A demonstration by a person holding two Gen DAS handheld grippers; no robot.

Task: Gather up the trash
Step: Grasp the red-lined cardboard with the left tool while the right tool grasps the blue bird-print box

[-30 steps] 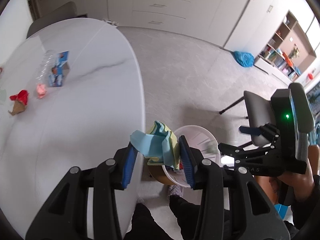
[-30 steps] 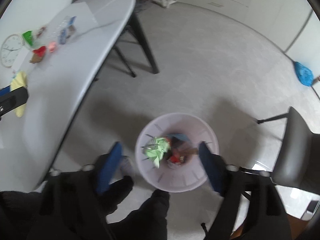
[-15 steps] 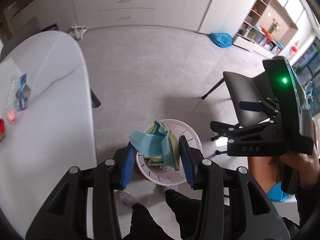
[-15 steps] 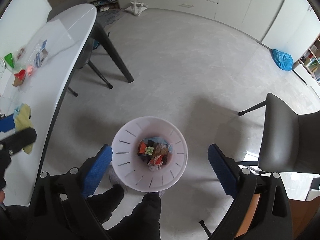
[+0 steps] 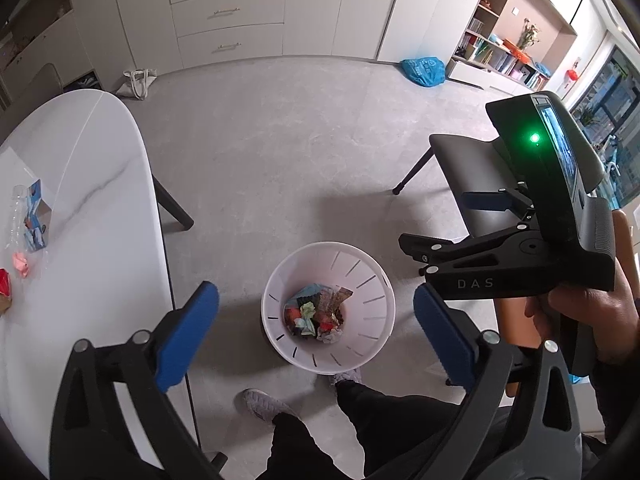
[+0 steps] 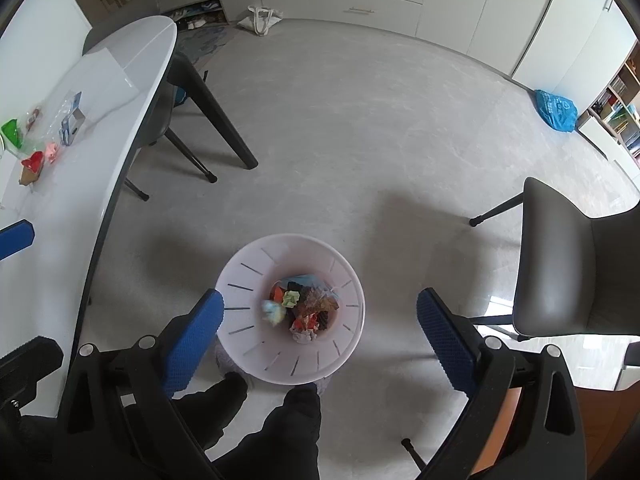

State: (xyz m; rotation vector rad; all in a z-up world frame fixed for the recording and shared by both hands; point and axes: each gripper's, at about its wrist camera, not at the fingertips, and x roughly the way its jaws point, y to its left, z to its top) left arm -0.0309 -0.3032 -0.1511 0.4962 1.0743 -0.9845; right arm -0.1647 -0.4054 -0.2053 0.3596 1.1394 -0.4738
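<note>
A white slotted trash bin (image 5: 360, 272) (image 6: 248, 276) stands on the floor below both grippers, with crumpled trash inside (image 5: 316, 314). In the right wrist view a blue-yellow scrap (image 6: 273, 311) is blurred inside the bin. My left gripper (image 5: 316, 312) is open and empty above the bin. My right gripper (image 6: 320, 316) is open and empty, also above the bin, and shows at the right of the left wrist view (image 5: 520, 232). More trash lies on the white table (image 5: 100, 208): a clear bottle with blue label (image 5: 34, 216), a pink wad (image 5: 21, 263), a red scrap (image 6: 33, 162), a green piece (image 6: 11, 130).
A grey chair (image 6: 576, 264) stands right of the bin. The person's legs and shoes (image 5: 264, 404) are just behind the bin. Table legs (image 6: 216, 120) stand left of it. A blue bag (image 6: 556, 110) lies on the floor by the far shelves.
My left gripper opened and let go of the blue-yellow cloth scrap, which dropped into the bin. Both grippers rose and swung over the bin.
</note>
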